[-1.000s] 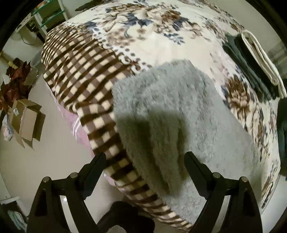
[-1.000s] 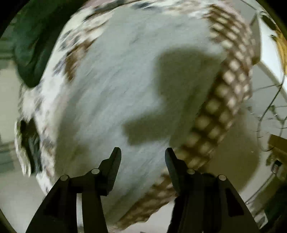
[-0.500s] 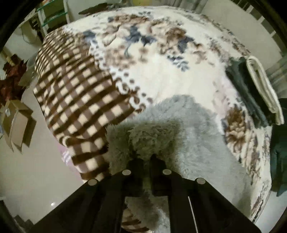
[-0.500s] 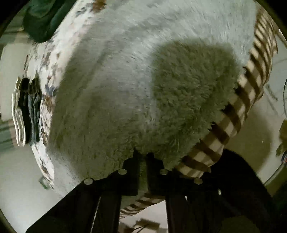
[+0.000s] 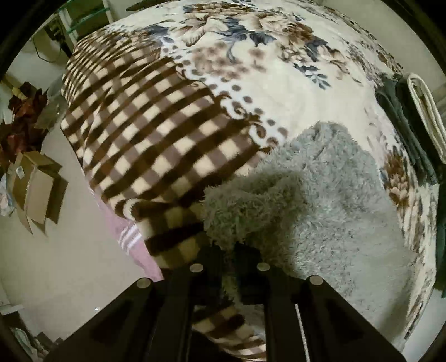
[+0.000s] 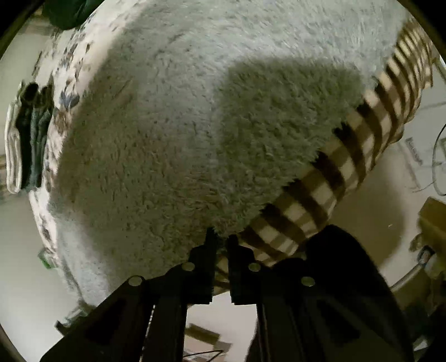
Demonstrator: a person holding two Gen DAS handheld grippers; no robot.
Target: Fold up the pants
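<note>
Grey fluffy pants lie on a bed with a floral and brown-checked blanket. My left gripper is shut on the near edge of the pants, which bunches up above the fingers. In the right wrist view the pants fill most of the frame, and my right gripper is shut on their near edge by the checked blanket border.
A stack of folded dark and white clothes lies at the bed's right side, and it also shows in the right wrist view. Cardboard boxes sit on the floor left of the bed. A dark green garment lies beyond the pants.
Both grippers were open above the pants a second ago. They have closed on the near edge, and the left one has lifted it into a bunch.
</note>
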